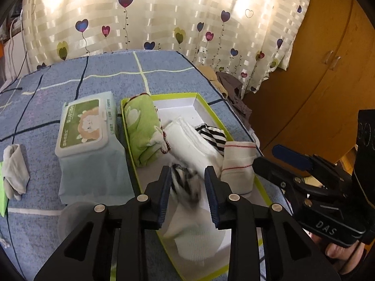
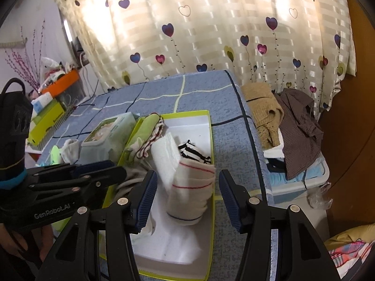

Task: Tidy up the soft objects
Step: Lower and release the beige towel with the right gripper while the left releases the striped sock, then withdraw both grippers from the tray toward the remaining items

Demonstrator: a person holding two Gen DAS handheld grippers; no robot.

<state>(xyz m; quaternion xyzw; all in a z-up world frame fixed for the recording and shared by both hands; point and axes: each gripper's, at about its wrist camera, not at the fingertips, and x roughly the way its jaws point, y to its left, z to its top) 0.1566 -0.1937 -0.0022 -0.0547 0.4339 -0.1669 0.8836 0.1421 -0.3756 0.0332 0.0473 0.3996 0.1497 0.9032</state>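
Left wrist view: the left gripper (image 1: 187, 187), jaws open, straddles a blurred striped sock (image 1: 185, 185) over the box (image 1: 211, 110), apparently mid-drop. At 12 o'clock lie the green towel (image 1: 140, 131) and white cloth (image 1: 189, 140).

Right wrist view: the right gripper (image 2: 187, 201), jaws open and empty, faces the red-lined sock (image 2: 192, 187); tucking it flat seems next.

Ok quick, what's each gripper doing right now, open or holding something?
Left gripper: jaws apart around a blurred striped sock over the box; grip cannot be told.
Right gripper: open, empty, above the red-striped sock.
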